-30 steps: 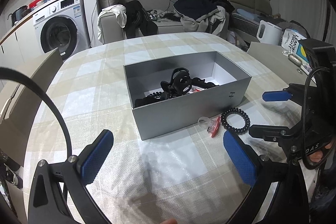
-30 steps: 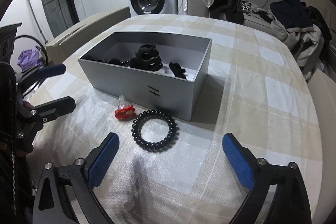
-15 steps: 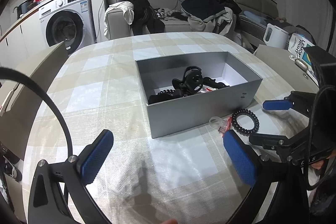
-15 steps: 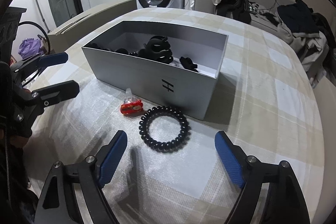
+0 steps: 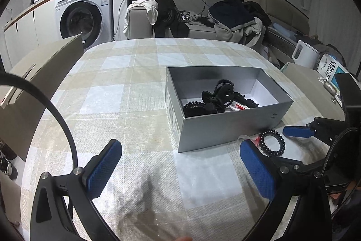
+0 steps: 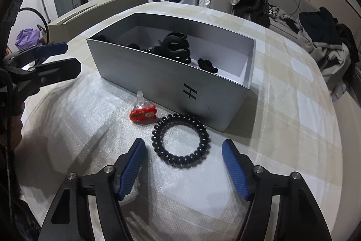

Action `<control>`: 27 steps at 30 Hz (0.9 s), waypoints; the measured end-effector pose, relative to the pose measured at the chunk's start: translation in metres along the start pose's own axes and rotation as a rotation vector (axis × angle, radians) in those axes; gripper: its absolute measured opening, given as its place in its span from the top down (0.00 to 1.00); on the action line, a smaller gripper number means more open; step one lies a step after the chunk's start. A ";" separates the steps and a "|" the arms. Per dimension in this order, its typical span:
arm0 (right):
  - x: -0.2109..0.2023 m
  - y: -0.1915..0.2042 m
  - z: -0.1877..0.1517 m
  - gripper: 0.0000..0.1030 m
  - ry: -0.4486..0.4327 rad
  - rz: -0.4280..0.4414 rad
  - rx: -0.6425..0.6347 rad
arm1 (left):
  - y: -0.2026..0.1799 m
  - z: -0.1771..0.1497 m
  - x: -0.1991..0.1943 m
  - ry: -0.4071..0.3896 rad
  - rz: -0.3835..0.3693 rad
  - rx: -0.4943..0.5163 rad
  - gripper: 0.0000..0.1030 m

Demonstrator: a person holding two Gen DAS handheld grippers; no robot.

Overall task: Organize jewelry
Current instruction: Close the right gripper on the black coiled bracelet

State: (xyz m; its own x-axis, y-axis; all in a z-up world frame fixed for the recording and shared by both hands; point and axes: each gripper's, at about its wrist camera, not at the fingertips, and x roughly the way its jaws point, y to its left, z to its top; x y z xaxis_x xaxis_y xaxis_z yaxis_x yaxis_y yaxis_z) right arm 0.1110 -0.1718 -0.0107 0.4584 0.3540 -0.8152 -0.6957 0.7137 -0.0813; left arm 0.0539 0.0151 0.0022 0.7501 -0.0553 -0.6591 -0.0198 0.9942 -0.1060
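Two grippers work over one table (image 6: 293, 105) with a checked cloth. On it stands one grey box (image 6: 171, 80), open on top, and just in front of its near wall lie two loose pieces: one black spiral bracelet (image 6: 181, 141) and one small red clip (image 6: 142, 114), close together but apart.

The right gripper (image 6: 183, 164) points down at the bracelet; its jaws have just been closing, and the bracelet lies between the two blue pads, touched by neither.

The left gripper (image 5: 180, 171) hovers with jaws wide and nothing between them.

Inside the box lies a heap of black hair claws (image 5: 222, 93) and a coil, too tangled to count.

The box wall bears an "H" mark (image 6: 190, 91); a packet (image 5: 329, 66) behind reads "LEMON RIGHT".
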 end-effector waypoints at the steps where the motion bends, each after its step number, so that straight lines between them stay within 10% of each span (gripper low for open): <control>1: 0.000 0.000 0.000 0.42 -0.003 0.007 0.004 | 0.000 0.000 0.000 0.000 0.000 -0.003 0.01; 10: -0.003 0.000 -0.002 0.64 -0.002 0.059 -0.015 | -0.002 0.000 -0.001 0.002 -0.014 0.010 0.01; 27: -0.052 -0.052 -0.003 0.65 -0.144 0.202 0.137 | -0.042 -0.009 0.007 0.097 -0.176 0.162 0.11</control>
State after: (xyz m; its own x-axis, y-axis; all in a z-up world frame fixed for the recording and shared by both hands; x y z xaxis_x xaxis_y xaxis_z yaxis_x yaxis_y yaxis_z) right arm 0.1212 -0.2290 0.0346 0.3989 0.5725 -0.7163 -0.7044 0.6914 0.1604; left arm 0.0543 -0.0282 -0.0047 0.6652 -0.2301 -0.7103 0.2180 0.9697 -0.1100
